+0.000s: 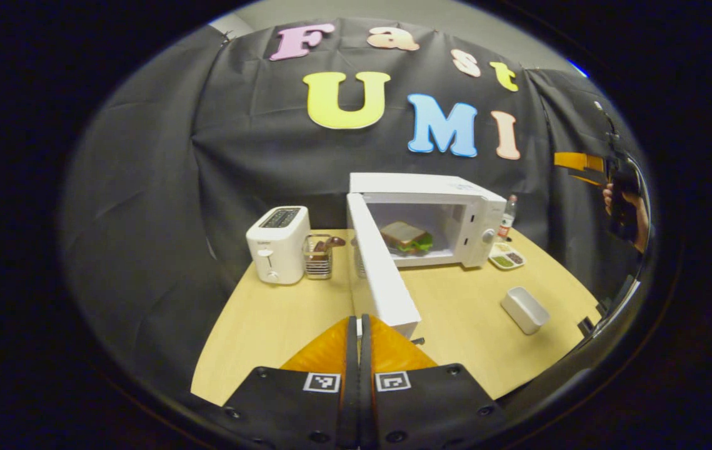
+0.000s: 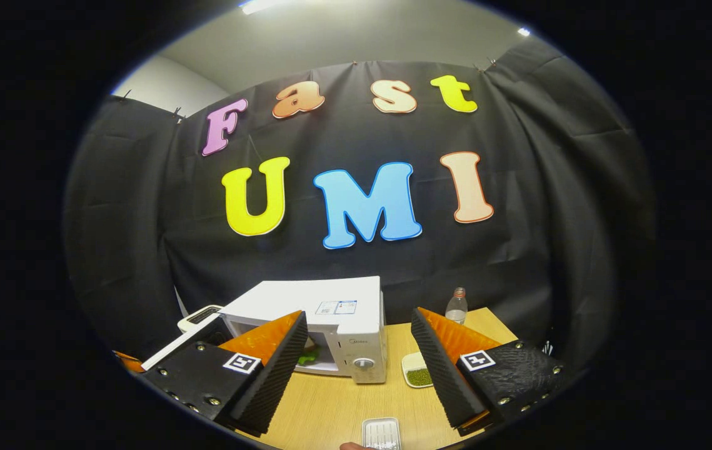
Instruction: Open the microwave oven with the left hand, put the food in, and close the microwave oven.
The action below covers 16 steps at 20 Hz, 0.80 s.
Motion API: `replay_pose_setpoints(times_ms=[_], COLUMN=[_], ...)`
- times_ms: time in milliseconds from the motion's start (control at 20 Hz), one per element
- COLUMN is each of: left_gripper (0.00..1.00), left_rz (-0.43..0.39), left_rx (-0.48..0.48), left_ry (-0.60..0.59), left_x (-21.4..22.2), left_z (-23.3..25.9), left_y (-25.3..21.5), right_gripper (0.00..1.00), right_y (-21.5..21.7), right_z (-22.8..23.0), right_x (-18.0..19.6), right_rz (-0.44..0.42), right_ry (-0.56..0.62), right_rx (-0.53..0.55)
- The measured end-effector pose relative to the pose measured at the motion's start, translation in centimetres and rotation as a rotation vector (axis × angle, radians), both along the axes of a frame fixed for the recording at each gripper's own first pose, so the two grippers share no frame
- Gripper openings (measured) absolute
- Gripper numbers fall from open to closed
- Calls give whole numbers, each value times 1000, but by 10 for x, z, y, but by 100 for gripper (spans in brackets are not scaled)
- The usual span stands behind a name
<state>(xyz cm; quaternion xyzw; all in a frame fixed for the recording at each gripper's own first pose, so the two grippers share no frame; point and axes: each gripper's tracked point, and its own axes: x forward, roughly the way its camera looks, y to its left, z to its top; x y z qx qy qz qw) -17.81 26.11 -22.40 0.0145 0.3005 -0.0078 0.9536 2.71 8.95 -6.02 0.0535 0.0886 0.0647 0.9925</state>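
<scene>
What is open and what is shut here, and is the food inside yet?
Microwave oven: open.
Microwave door: swung wide toward the camera.
Sandwich: inside the microwave.
Left gripper: shut, holding nothing.
Right gripper: open, holding nothing.
White rectangular dish: on the table, empty.
Toaster: upright, lever up.

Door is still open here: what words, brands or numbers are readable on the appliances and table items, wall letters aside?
Nothing can be read with certainty.
microwave oven, brand mark above the dial: too small to read.
microwave oven, sticker on top: print too small.
toaster, front mark: blurred.
bottle, label: blurred.
</scene>
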Motion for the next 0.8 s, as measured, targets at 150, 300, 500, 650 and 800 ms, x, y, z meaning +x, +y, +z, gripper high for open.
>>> replay_pose_setpoints(times_ms=[150, 300, 500, 650, 800], left_gripper=[9, 7, 8, 6, 8], left_rz=[-20, -52, -126, -176, -199], left_rx=[-45, -85, -109, -140, -136], left_ry=[0, -6, -5, 2, 12], left_x=[3, 13, 29, 40, 57], left_z=[1, 1, 0, -4, -10], left_y=[-24, -47, -79, -107, -126], right_gripper=[100, 100, 100, 100, 100], right_y=[-1, -6, -21, -32, -41], right_z=[12, 22, 21, 22, 21], right_x=[-5, -7, -5, -5, -7], right_rz=[8, 4, -19, -40, -48], right_ry=[-35, -69, -61, -52, -51], right_rx=[6, 2, -18, -6, -9])
